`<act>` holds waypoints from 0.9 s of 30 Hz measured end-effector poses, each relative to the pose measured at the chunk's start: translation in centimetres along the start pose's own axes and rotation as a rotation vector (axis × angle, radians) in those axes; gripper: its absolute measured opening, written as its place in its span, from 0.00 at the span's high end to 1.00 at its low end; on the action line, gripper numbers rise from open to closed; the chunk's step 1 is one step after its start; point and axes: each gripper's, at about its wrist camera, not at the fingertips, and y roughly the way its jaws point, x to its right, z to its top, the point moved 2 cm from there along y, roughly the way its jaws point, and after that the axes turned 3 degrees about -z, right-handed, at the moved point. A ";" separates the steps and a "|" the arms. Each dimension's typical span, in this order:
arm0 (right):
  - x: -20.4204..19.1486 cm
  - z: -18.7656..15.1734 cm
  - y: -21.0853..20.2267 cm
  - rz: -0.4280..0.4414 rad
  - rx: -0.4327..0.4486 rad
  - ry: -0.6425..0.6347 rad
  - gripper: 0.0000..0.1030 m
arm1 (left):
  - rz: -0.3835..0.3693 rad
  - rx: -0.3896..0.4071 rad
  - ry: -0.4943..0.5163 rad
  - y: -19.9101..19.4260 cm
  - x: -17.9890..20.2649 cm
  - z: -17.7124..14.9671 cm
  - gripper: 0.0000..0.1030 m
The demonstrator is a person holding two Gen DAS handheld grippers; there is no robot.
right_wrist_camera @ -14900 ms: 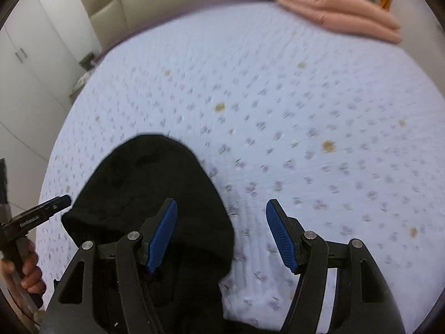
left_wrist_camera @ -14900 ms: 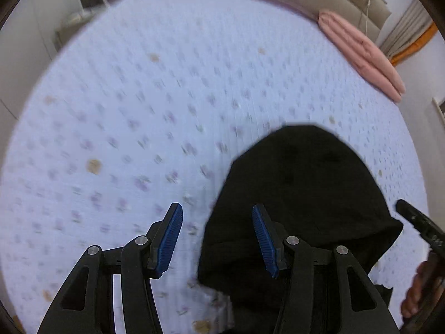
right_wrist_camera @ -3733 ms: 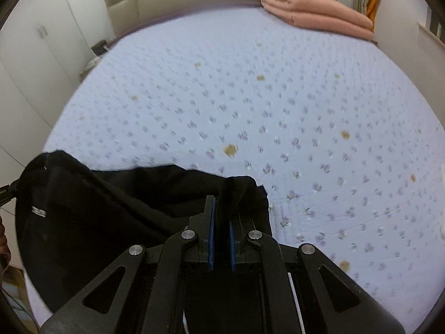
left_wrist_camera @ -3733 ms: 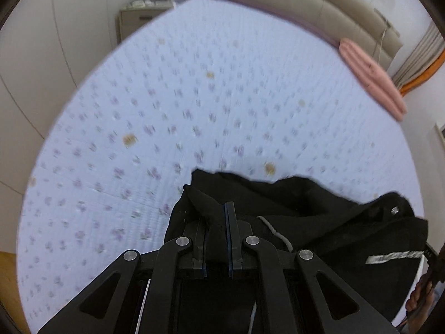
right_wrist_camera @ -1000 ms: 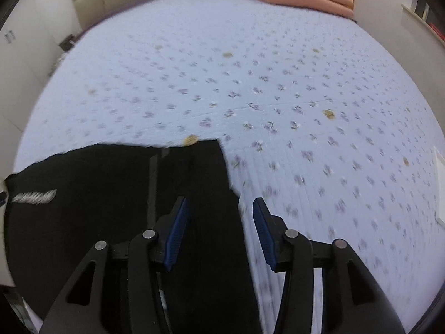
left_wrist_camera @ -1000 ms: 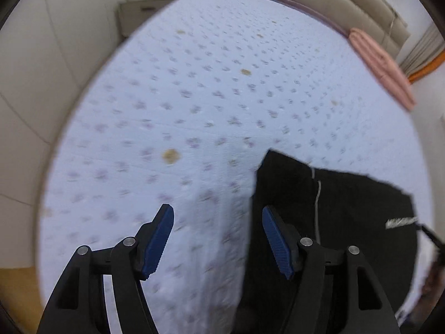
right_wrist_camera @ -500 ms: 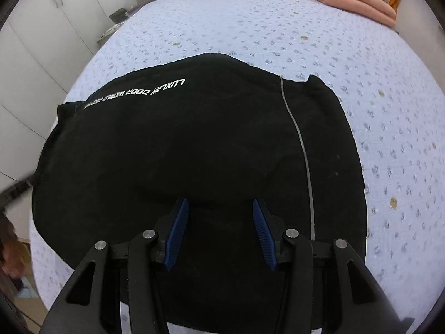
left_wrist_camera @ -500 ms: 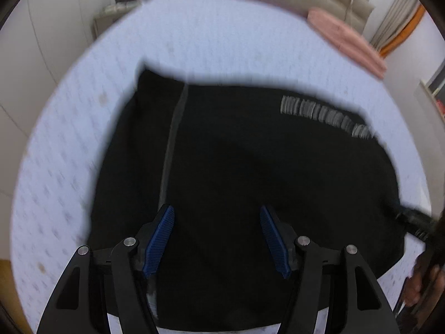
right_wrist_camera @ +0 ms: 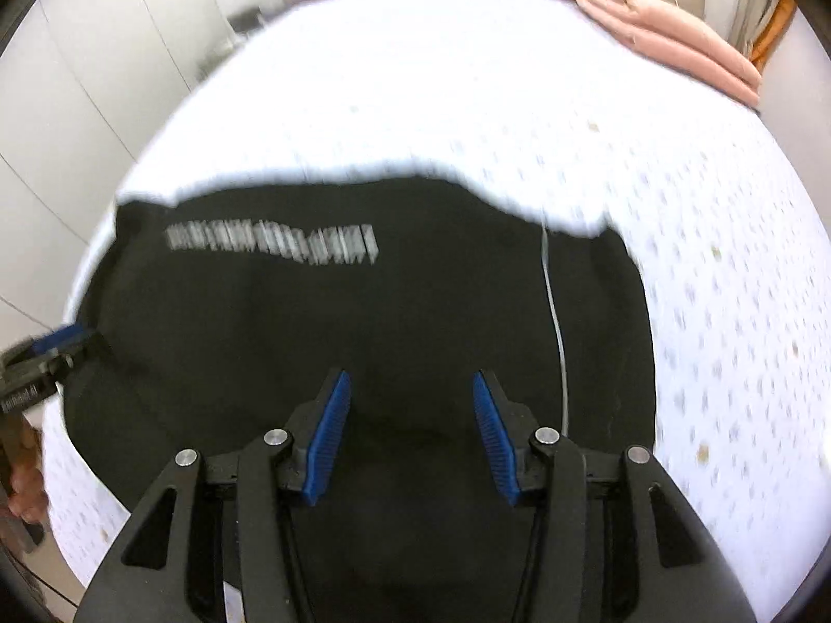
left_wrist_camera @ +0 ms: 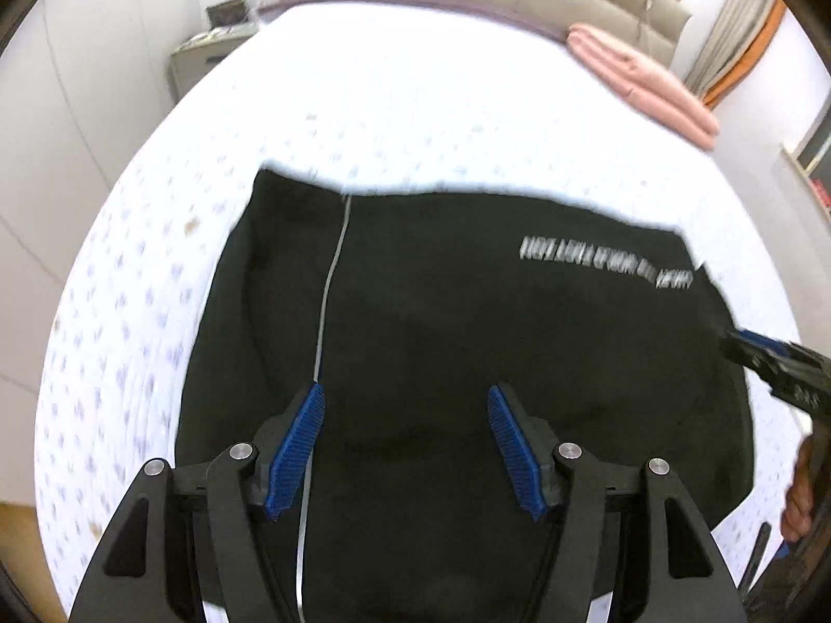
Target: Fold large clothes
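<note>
A: Nearest the cameras?
B: The left gripper and the right gripper, both spread wide with nothing between the pads, above the garment.
A: And the garment?
B: Black, spread on the bed, white lettering blurred. A pink blanket lies at the far edge.

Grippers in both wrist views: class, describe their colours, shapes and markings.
The left gripper and right gripper share black angular linkage arms with triangular cut-outs, silver pivot bolts and ribbed blue finger pads. Thin black cables run beneath.
</note>
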 end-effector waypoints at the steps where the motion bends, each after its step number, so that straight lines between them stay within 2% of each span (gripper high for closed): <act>1: -0.2 1.5 0.5 0.012 0.014 0.008 0.50 | 0.007 0.008 0.005 0.3 0.0 0.7 0.35; 3: -1.0 3.1 2.1 0.026 0.019 0.019 0.50 | 0.033 -0.002 0.016 1.9 -0.2 1.8 0.35; 5: -1.1 4.6 6.1 0.061 -0.044 0.054 0.49 | 0.041 -0.043 0.004 4.4 -1.3 2.1 0.34; 7: -1.1 4.7 9.4 0.034 -0.093 0.075 0.42 | 0.051 -0.078 -0.028 6.9 -2.7 1.7 0.30; 9: -0.8 4.5 11.3 0.012 -0.091 0.092 0.29 | -0.001 -0.074 -0.107 8.1 -4.6 1.6 0.30; 11: -0.3 4.3 11.7 0.019 -0.078 0.116 0.26 | 0.007 -0.076 -0.114 8.3 -5.1 1.9 0.30; 15: 0.7 3.8 11.1 0.067 -0.062 0.132 0.26 | 0.028 -0.071 -0.075 7.8 -4.0 1.6 0.29; 19: 1.3 2.7 8.1 0.081 -0.049 0.117 0.23 | 0.024 -0.065 -0.073 6.1 -4.1 1.3 0.29; 22: 3.2 0.4 5.0 0.106 -0.030 0.139 0.23 | 0.173 -0.019 -0.067 3.3 -5.2 0.4 0.30; 24: 4.0 -1.3 3.2 0.099 -0.021 0.132 0.23 | 0.193 -0.011 -0.069 1.9 -5.9 -0.3 0.30; 27: 5.8 -3.6 1.3 0.036 -0.040 0.134 0.22 | 0.193 -0.036 -0.096 0.6 -7.5 -1.8 0.30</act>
